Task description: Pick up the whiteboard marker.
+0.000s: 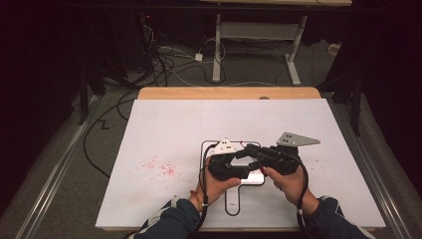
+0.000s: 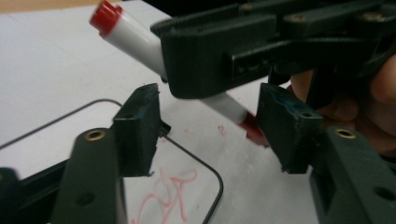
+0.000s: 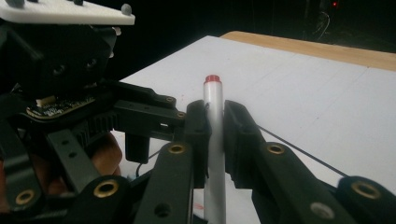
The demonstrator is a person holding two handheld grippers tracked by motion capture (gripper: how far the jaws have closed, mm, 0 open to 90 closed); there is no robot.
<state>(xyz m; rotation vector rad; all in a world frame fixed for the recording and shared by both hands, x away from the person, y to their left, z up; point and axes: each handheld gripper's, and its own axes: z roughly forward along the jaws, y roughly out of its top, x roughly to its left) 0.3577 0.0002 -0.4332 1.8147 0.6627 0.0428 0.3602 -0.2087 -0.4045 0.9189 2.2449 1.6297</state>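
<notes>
White-barrelled, red-capped marker (image 3: 214, 135) sits clamped in the right hand-held gripper (image 3: 215, 140); left hand-held gripper (image 2: 210, 126) gapes empty.

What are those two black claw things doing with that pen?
A person holds a gripper in each hand over a white board. The right gripper is clamped on a red-and-white marker. The left gripper is open, with its jaws on either side of the marker's red lower end, not yet closed on it. Red scribbles are already on the small whiteboard underneath.
</notes>
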